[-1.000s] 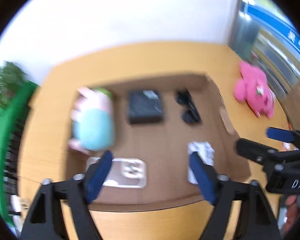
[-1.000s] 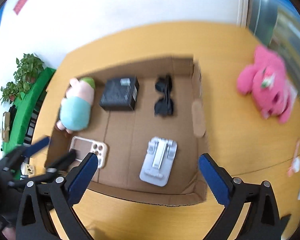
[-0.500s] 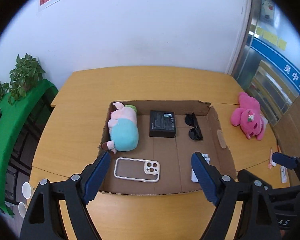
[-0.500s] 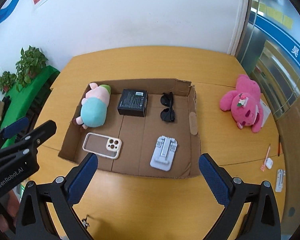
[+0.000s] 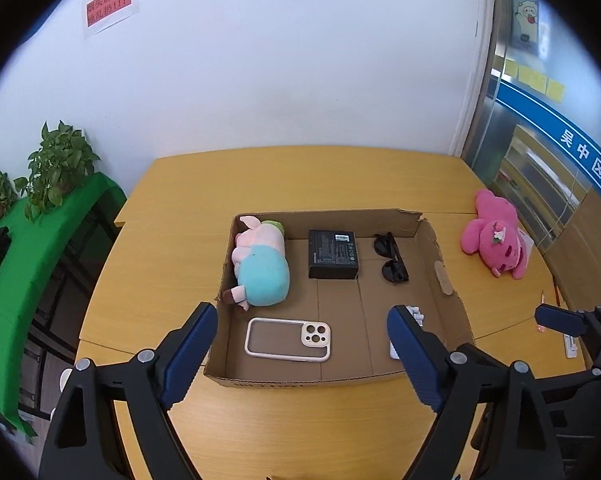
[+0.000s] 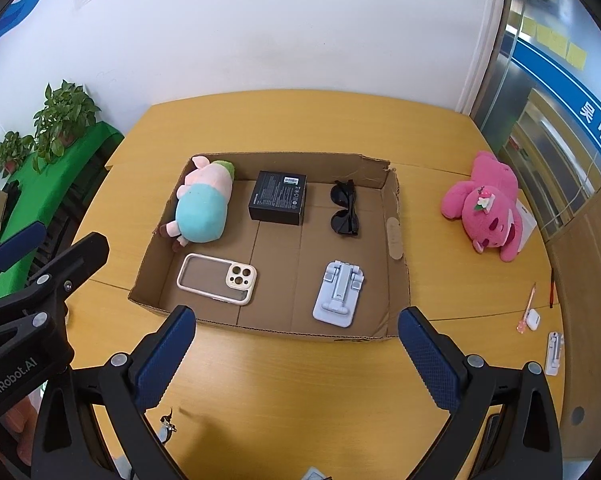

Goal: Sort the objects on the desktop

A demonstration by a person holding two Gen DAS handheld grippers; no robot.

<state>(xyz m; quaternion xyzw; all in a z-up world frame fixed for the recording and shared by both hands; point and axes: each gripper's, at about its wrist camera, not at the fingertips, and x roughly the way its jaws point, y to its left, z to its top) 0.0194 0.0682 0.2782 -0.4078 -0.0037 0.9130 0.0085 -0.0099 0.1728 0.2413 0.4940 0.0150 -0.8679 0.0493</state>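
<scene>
A shallow cardboard box lies on the wooden table. Inside it are a pig plush, a black box, dark sunglasses, a cream phone case and a pale blue phone stand, partly hidden in the left wrist view. A pink plush bear lies on the table to the right. My left gripper hovers over the box's near edge, jaws opening, with nothing between them. My right gripper stands open and empty above the table before the box.
Small items lie at the table's right edge: an earbud case, a pink pen and a white clip. A green-covered shelf with potted plants stands left. A white wall is behind; a glass door is at right.
Both grippers have pulled up and back from the box, so the whole box and table now show. The left jaws stand slightly wider apart. Objects in the box have not moved.
</scene>
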